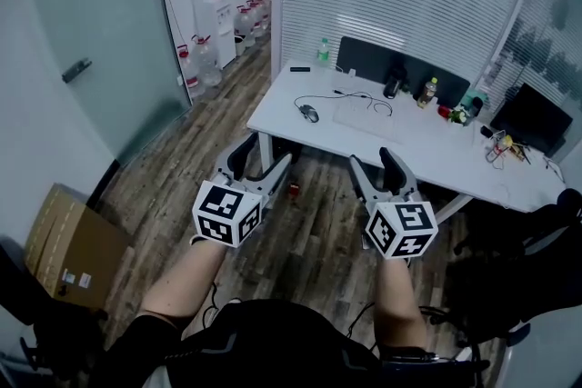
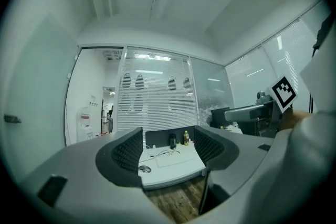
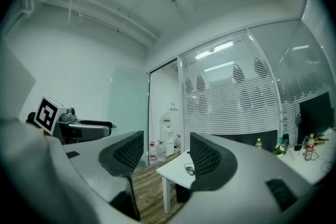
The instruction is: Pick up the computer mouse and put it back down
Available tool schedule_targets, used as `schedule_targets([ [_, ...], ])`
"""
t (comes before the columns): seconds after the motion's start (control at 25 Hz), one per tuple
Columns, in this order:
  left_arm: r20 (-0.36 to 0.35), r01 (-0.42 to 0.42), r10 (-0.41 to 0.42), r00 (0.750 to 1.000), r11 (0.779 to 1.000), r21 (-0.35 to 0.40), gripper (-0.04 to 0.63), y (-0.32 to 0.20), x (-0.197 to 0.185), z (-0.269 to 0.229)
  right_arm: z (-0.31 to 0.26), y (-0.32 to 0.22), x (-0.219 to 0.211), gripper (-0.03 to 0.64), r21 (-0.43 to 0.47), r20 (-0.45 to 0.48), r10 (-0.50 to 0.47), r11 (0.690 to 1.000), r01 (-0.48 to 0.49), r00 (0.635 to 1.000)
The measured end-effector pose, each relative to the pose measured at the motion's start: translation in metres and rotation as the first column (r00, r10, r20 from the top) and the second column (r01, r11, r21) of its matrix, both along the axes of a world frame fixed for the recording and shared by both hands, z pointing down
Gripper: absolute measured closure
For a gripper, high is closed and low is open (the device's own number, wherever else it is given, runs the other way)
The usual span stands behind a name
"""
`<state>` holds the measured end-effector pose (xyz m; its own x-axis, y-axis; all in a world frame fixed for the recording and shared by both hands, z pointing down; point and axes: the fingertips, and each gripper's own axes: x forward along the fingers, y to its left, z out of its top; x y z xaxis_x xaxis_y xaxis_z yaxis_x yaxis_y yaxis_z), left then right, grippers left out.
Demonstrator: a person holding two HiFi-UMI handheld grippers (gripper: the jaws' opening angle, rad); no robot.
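**A:** What are the tools holding?

**B:** Nothing. My left tool (image 1: 264, 161) and right tool (image 1: 375, 163) both stand wide open and empty. I hold them level over the floor (image 1: 300, 232), well short of the table (image 1: 409, 154).

**A:** And the mouse?

**B:** The mouse (image 1: 310, 113) lies near the table's left end. It's a small dark oval with a thin cable (image 1: 338, 94) trailing along the table. I judge it light, rigid and smooth-shelled. I'd pinch its two long sides and mind the cable's drag.

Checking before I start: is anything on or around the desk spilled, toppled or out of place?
Nothing much. The mouse lies flat on the desk, keyboard beside it, bottles upright. Only a small red thing lies on the floor by the desk.
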<state>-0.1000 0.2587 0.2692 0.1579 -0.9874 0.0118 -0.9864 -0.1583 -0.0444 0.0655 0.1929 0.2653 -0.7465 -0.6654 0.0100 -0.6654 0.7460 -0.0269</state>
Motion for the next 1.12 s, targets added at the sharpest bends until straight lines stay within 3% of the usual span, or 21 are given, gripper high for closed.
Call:
schedule_targets([
  [0.24, 0.014, 0.015, -0.015, 1.0, 0.999, -0.031, 0.29, -0.013, 0.012, 0.014, 0.01, -0.014, 0.012, 0.342, -0.008, 0.005, -0.018, 1.0, 0.018, 1.0],
  [0.44, -0.002, 0.01, -0.01, 1.0, 0.999, -0.033, 0.29, -0.037, 0.0, 0.022, 0.024, -0.035, 0.0, 0.337, -0.027, -0.006, -0.02, 0.999, 0.02, 1.0],
  [1.12, -0.07, -0.086, 0.086, 0.994, 0.996, 0.0, 0.29, -0.202, -0.15, 0.032, 0.034, -0.179, -0.148, 0.336, -0.047, -0.074, 0.037, 0.998, -0.041, 0.997],
])
